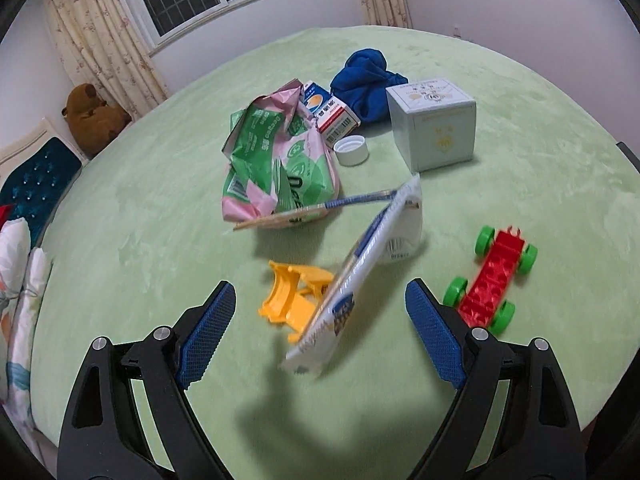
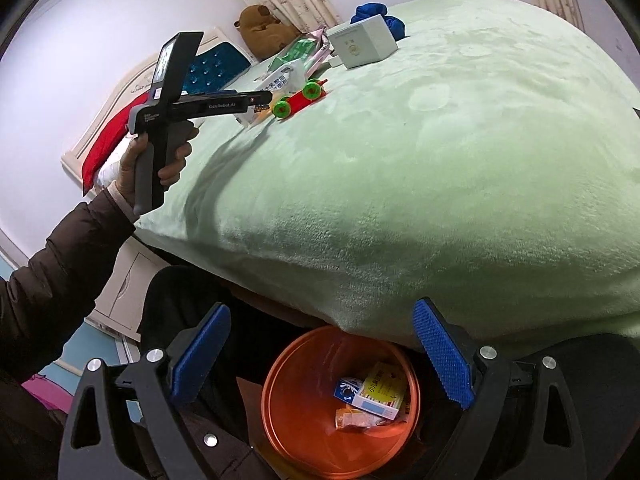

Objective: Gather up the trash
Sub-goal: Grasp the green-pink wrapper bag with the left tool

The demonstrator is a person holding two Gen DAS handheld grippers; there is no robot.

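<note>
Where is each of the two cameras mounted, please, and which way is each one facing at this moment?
Left wrist: on the left tool, open, facing across the green bed at a white wrapper, yellow toy and toy car; only its fingers show.
Right wrist: on the right tool, open, above the orange bin beside the bed; the person's left hand and sleeve show.
Shared: bed, toy car, pale box, blue cloth.

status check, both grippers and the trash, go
Left gripper open over white wrapper, not gripped. Right gripper open, empty, above orange bin. Yellow toy touching wrapper.
</note>
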